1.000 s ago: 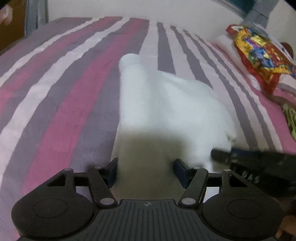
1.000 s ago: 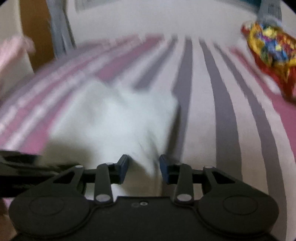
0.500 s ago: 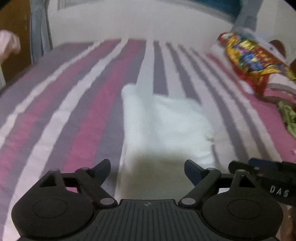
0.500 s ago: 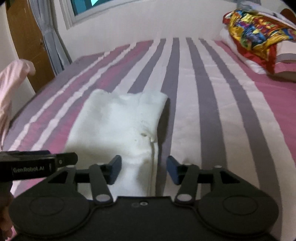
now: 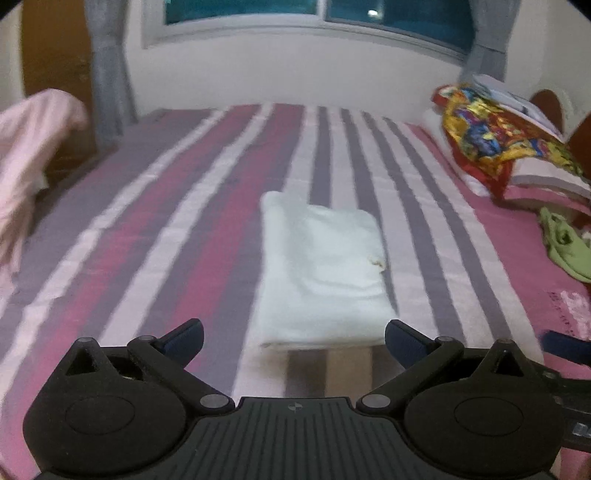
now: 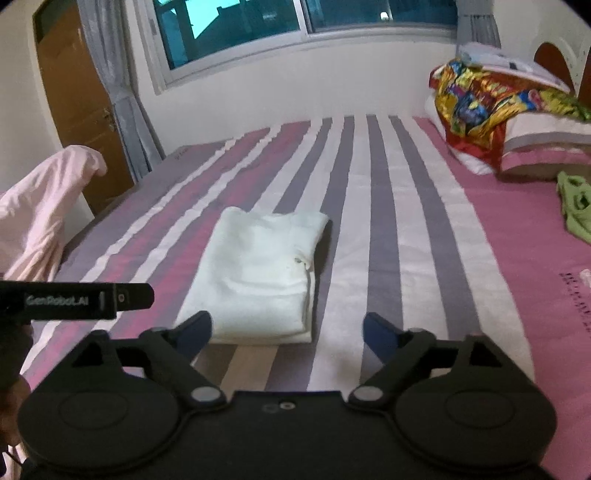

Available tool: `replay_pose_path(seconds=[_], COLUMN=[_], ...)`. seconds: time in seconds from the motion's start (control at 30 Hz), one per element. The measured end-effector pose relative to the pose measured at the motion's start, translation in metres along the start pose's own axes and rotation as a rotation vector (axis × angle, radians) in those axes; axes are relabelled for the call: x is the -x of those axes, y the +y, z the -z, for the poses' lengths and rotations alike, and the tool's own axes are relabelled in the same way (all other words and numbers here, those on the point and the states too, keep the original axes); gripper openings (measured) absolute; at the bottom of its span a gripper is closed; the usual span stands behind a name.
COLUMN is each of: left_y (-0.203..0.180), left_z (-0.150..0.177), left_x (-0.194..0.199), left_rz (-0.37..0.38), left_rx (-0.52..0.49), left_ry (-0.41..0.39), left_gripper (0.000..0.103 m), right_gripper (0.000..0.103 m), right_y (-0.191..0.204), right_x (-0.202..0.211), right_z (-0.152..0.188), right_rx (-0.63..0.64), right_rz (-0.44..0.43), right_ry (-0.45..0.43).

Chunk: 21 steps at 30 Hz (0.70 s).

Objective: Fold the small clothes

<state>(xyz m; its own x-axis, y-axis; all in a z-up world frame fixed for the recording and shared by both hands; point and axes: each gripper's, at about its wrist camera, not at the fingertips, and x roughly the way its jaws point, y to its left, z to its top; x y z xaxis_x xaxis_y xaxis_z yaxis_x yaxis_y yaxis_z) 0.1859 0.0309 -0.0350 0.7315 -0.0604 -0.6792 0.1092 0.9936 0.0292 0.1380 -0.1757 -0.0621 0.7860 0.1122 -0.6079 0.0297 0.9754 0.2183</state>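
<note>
A white garment (image 5: 321, 273) lies folded into a neat rectangle on the striped bedsheet (image 5: 184, 206); the right wrist view shows the same white garment (image 6: 258, 273) with its folded edge on the right. My left gripper (image 5: 293, 338) hovers above and short of its near edge, jaws opening wide, nothing between them. My right gripper (image 6: 286, 332) hangs just right of the garment's near corner, jaws also opening, holding nothing. The left gripper's body (image 6: 74, 301) pokes in at the left of the right wrist view.
A pink cloth (image 6: 40, 218) hangs at the bed's left edge. A colourful blanket (image 6: 491, 107) and pillows are piled at the far right, with a green garment (image 6: 574, 210) beside them. A wooden door (image 6: 77, 107) and window (image 6: 295, 26) lie beyond the bed.
Both grippers let go of the white garment, opened wide, and drew back and up from it. The garment now lies flat and folded on the sheet.
</note>
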Motion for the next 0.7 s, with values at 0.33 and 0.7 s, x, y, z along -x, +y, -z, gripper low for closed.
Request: replay_pose_path(seconds=[0.33, 0.7], left_y=[0.0, -0.019], left_z=[0.023, 0.041], left_x=[0.085, 0.119], left_rz=[0.031, -0.024], left_rx=[-0.005, -0.07], left_ry=[-0.104, -0.102], left_gripper=[0.103, 0.103], right_gripper=[0.102, 0.102], right_y=[0.009, 0.022], right_x=[0.085, 0.131], right_z=[0.015, 0.022], right_rx=[-0.061, -0.058], right_rz=[-0.029, 0.046], right_ry=[-0.073, -0.15])
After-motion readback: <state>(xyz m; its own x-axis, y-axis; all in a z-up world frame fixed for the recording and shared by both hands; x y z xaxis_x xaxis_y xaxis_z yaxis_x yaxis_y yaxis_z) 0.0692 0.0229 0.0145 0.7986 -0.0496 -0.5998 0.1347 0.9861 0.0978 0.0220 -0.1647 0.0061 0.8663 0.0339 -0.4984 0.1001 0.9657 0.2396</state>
